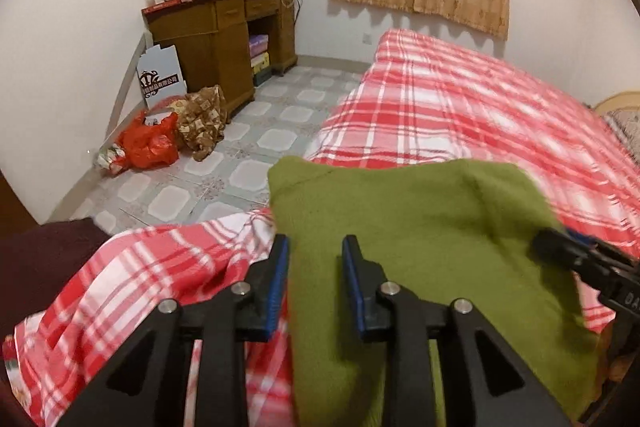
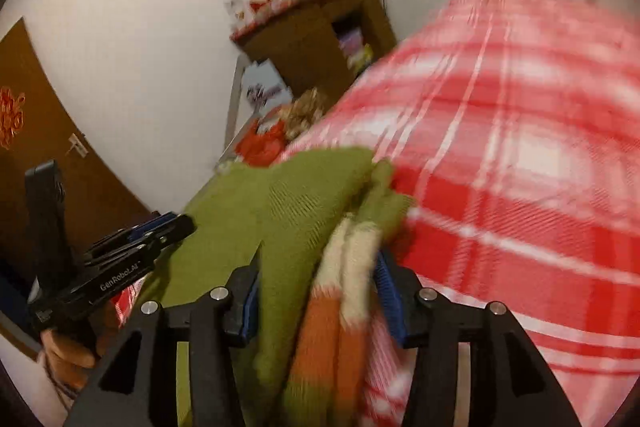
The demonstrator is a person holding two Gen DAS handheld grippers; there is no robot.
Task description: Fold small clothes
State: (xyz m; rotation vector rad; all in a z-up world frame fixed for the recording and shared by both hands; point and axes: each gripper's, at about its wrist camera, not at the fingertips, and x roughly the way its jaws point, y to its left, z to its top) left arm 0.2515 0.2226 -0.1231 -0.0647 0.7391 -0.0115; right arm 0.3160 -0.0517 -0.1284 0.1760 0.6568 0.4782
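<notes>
Black-and-blue fingers of the left tool (image 1: 315, 283) stand parted around an edge of the green knit sweater (image 1: 420, 227), though whether they pinch it I cannot tell; the right tool (image 2: 318, 293) is clamped on a bunched fold with orange and cream stripes. Lying on the red plaid bed (image 1: 460, 115), the sweater looks soft, light and floppy, best gripped at hems or corners. Beyond the bed, a red plastic bag (image 1: 150, 145) on the floor hides its contents.
</notes>
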